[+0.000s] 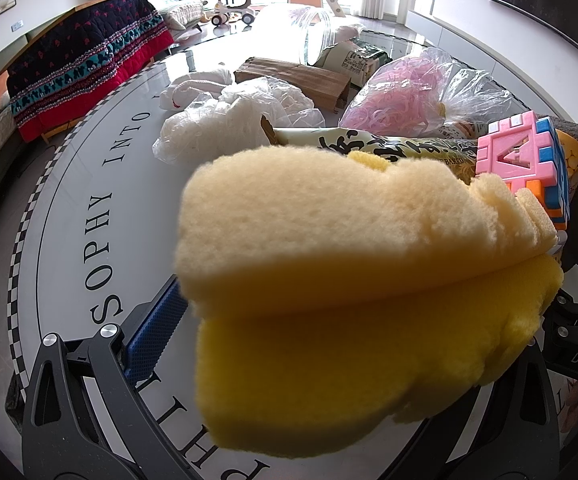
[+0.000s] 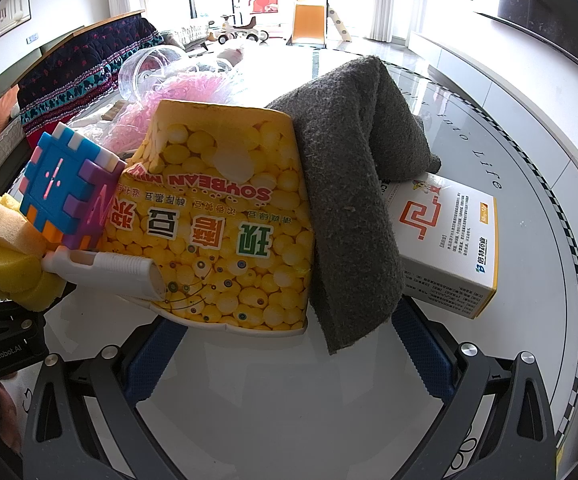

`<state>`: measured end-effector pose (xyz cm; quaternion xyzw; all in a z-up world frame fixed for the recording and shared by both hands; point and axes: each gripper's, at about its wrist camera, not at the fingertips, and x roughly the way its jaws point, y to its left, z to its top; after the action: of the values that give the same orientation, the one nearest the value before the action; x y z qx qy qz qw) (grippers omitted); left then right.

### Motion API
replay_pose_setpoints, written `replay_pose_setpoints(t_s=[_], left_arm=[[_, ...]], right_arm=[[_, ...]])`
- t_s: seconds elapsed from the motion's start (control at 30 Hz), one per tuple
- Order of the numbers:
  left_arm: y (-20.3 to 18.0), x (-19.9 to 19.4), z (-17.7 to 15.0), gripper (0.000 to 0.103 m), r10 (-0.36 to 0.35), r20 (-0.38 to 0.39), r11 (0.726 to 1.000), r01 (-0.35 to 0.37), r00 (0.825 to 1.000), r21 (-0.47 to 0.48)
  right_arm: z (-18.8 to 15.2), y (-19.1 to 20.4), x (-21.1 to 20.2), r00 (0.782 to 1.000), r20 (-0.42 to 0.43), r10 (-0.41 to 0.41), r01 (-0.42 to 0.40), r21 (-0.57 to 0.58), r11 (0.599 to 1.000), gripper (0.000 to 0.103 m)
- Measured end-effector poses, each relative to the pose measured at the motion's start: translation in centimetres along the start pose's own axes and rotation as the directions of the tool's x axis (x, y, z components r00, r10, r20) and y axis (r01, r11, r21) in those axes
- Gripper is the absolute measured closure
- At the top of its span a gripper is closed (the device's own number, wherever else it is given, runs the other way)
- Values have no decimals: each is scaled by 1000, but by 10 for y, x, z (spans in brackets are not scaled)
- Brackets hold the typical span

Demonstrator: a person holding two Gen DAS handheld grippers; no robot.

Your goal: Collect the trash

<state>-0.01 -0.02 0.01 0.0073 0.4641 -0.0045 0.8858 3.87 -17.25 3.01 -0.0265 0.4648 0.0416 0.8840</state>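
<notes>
Left wrist view: our left hand-held gripper (image 1: 331, 320) clamps the yellow foam sponge (image 1: 353, 300) above the bench (image 1: 89, 208). Right hand-held gripper (image 2: 285, 344) gapes wide around the yellow soybean paper cup (image 2: 225, 220). Most trash remains uncollected; no bin visible.

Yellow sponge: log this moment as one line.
left tongs: shut on yellow sponge | right tongs: open, straddling soybean cup | grey cloth: draped on cup
</notes>
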Motion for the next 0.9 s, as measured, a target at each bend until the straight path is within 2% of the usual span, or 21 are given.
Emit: replay_pose_setpoints(t_s=[0.33,0.4,0.5,0.7,0.9], left_arm=[[0,0,0,6,-2,-3,1000,2,1000,7],[2,-3,-2,6,-20,-14,1000,20,1000,-1],[10,-18,-7,6,-79,-8,997,79,997,-19],[26,-46,-10,6,-79,30,997,80,996,-9],[29,-64,-29,6,-83,32,996,82,996,22]], right_arm=[[0,0,0,1000,1,1,-1,1,1000,2],[0,2,-2,1000,-16,11,-11,-7,1000,2],[0,8,-18,999,9,42,-41,-50,998,2],[-7,16,-47,996,10,90,-88,-118,989,2],[-16,19,-80,994,30,106,-100,-159,982,2]])
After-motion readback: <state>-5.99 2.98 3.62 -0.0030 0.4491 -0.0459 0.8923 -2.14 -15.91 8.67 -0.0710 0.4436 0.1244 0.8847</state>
